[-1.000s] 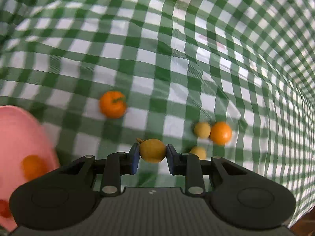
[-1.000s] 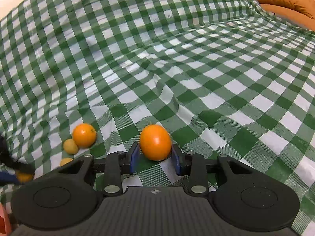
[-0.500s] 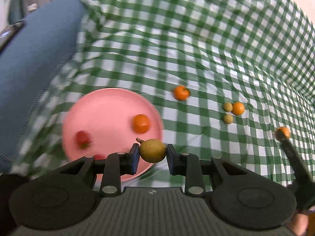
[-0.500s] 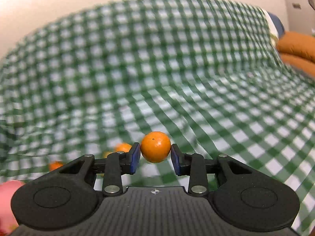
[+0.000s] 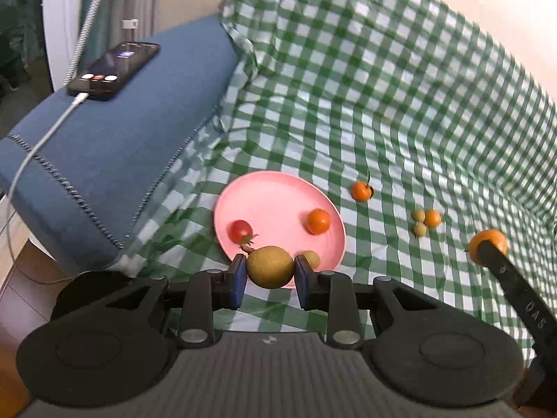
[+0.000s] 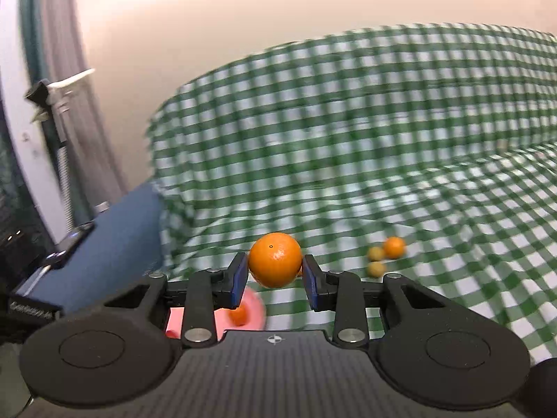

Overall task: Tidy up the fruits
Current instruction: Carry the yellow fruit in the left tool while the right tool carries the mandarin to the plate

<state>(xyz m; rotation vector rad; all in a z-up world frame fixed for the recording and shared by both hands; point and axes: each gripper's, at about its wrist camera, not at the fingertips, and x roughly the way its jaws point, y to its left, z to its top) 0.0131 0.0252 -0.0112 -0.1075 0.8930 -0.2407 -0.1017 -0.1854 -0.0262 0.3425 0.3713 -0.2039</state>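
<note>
Place: a home living room.
Landmark: blue sofa [image 5: 115,146], a green checked cloth [image 5: 400,104] draped over its seat and back.
On its armrest: phone [image 5: 115,69] charging by cable [image 5: 38,139].
Behind it: curtain [image 5: 118,3], plain wall [image 6: 243,17].

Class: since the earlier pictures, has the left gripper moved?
Yes. The left gripper with its yellow fruit moved left, from the loose fruits to the pink plate.

Black grippers, blue-padded fingers [image 5: 239,276], silver screws, ribbed housing
</note>
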